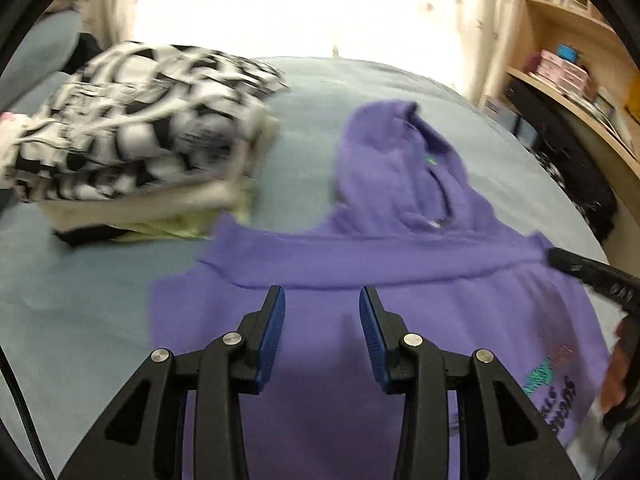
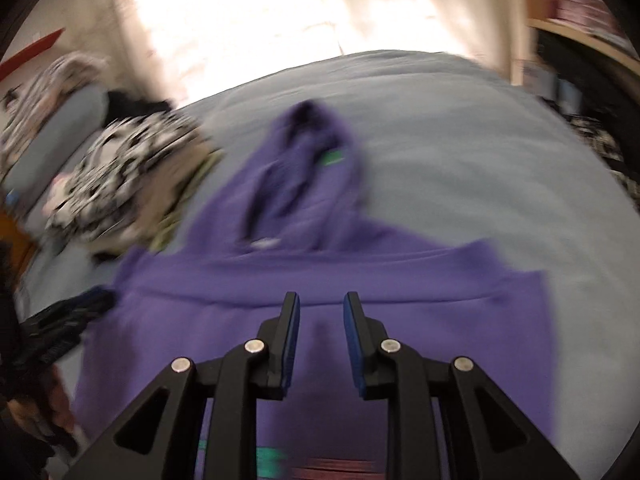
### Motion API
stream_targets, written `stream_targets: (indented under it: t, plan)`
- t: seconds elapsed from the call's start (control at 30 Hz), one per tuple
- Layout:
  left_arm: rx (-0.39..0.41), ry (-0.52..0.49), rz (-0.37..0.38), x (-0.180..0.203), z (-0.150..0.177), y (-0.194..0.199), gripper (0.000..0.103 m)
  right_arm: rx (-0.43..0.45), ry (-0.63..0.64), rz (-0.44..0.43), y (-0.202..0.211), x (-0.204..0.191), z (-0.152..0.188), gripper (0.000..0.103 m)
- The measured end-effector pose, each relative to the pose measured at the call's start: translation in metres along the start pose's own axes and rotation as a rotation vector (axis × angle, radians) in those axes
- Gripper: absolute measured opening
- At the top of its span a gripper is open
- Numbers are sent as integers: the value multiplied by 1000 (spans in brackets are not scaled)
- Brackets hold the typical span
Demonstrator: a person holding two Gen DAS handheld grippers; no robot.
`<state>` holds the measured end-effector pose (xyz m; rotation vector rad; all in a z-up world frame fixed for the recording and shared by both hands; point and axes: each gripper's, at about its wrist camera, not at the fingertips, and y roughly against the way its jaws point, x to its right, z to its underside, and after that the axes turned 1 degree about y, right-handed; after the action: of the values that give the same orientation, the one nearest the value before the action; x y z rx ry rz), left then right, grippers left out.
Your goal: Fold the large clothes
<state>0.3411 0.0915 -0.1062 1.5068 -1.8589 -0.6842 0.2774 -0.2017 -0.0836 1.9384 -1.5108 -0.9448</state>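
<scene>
Bed (image 1: 100,300), grey-blue cover, fills both views; bright curtained window (image 1: 280,4) at 12 o'clock behind it. Wooden shelves (image 1: 576,40) with boxes along 2 o'clock in the left wrist view.

Purple hoodie (image 1: 360,360) lies spread on the bed, centre to 6 o'clock in both views, hood (image 1: 400,168) pointing away toward 12 o'clock. A sleeve lies folded across the chest as a band just beyond the tool tips. Printed lettering with teal graphic (image 1: 548,380) at 4 o'clock, near the hem side.

Stack of folded clothes (image 1: 132,140) at 10 o'clock on the bed, black-and-white checked piece on top, cream and pale yellow-green pieces beneath. Its near corner lies just beside the hoodie's shoulder; contact cannot be told.

Left tool (image 1: 322,294): jaws apart, blue pads clear of the cloth, nothing between them, poised over the hoodie body just short of the sleeve band.

Right tool (image 2: 320,300): jaws apart by a narrower gap, nothing gripped, likewise over the hoodie body. Right view heavily blurred.

Green tag (image 2: 334,158) shows on the hood.
</scene>
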Motion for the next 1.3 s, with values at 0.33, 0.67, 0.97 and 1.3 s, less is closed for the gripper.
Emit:
stream_targets:
  t: [0.33,0.67,0.97,1.3]
  plan:
    - [-6,13,-146,-26,-10,-52,37,-10,69,63,-53,2,1,0]
    - [-21,-20,-177,-67,-9,-59,10,29,-222,268,-26,147,0,0]
    - [-30,-66,-163,-13,17,7,23,17,-171,132,37,75,34,7]
    - [-64,133,-207,-30,122,57,27,-68,-81,214,67,36,131,16]
